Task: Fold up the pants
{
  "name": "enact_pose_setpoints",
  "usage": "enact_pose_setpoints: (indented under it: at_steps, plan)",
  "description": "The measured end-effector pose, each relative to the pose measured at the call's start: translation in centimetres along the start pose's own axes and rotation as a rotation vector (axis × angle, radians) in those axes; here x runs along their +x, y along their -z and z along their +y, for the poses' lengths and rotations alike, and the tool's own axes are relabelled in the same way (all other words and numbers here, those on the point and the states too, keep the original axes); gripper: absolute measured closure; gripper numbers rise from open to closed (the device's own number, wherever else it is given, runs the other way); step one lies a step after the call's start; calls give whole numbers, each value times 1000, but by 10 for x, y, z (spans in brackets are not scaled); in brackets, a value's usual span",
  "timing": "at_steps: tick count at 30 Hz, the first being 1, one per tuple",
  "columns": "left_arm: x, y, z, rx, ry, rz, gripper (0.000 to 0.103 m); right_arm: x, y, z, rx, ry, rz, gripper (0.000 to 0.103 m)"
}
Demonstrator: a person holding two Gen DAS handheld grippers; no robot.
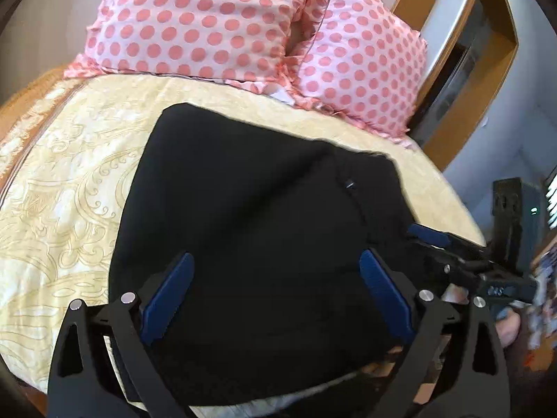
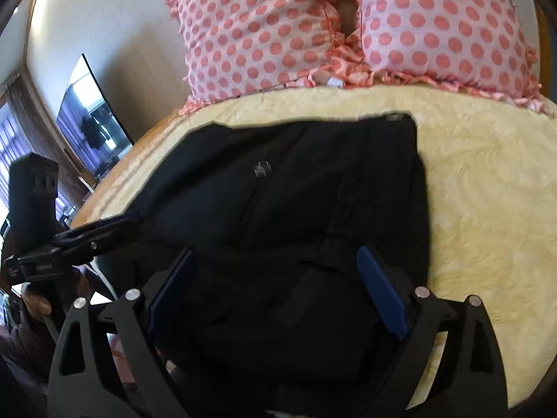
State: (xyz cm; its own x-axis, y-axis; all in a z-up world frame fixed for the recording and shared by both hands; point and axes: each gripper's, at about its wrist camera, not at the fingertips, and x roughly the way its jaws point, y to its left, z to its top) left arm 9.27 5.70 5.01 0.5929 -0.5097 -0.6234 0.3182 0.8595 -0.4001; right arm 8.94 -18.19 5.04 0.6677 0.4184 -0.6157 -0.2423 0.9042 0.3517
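Note:
Black pants [image 1: 250,209] lie folded in a compact stack on the yellow patterned bedspread [image 1: 69,160]; they also fill the middle of the right wrist view [image 2: 296,181]. My left gripper [image 1: 276,261] is open, its blue pads spread wide above the near part of the pants, holding nothing. My right gripper [image 2: 275,257] is open too, hovering over the near edge of the pants. The right gripper also shows at the right in the left wrist view [image 1: 435,240], and the left gripper at the left in the right wrist view [image 2: 101,226].
Two pink polka-dot pillows [image 1: 209,21] [image 2: 435,24] lean at the head of the bed. A wooden headboard frame [image 1: 470,80] stands at the right. A dark TV screen [image 2: 90,118] hangs on the wall to the left. The bed's edge [image 2: 104,191] runs close to the left gripper.

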Motion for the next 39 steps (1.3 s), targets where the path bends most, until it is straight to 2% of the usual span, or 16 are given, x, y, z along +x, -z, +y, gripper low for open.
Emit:
enact_pose_setpoints:
  at_steps: [2, 5, 10, 14, 16, 19, 21, 22, 23, 24, 25, 26, 29, 33, 36, 39]
  plan:
    - [-14, -18, 13, -39, 31, -62, 5, -9, -19, -16, 48, 34, -52, 10]
    - [-18, -43, 41, -82, -29, -98, 3, 7, -41, -55, 179, 74, 6, 10]
    - [24, -66, 94, -275, 11, 89, 3, 46, -43, -91, 285, 36, 133, 30]
    - [48, -68, 94, -253, 41, 173, 4, 50, -38, -85, 235, 32, 147, 35]
    - [54, -66, 92, -243, 55, 193, 6, 53, -39, -82, 190, -13, 149, 54]
    - [55, -62, 87, -224, 67, 201, 8, 55, -37, -72, 114, 24, 142, 54]
    - [54, -60, 85, -211, 60, 201, 9, 58, -37, -73, 125, 3, 146, 40]
    - [55, -61, 84, -208, 56, 202, 10, 59, -37, -70, 109, 7, 148, 38]
    - [56, -61, 83, -208, 47, 200, 19, 60, -37, -66, 82, 22, 148, 41]
    - [56, -61, 83, -202, 31, 199, 33, 60, -35, -59, 37, 21, 142, 62]
    - [55, -59, 82, -189, -5, 195, 44, 58, -34, -54, 11, 17, 136, 68]
    - [54, -58, 81, -177, -23, 192, 62, 56, -34, -52, -1, 12, 129, 77]
    - [48, -56, 82, -157, -19, 179, 81, 44, -36, -46, -22, -33, 99, 83]
    - [39, -63, 73, -123, -16, 147, 89, 31, -53, -32, -66, -31, 63, 85]
    - [31, -87, 61, -78, 5, 83, 89, 26, -83, -27, -84, -36, 19, 85]
    - [36, -120, 54, -43, -24, 11, 89, 29, -123, -34, -86, 1, -63, 85]
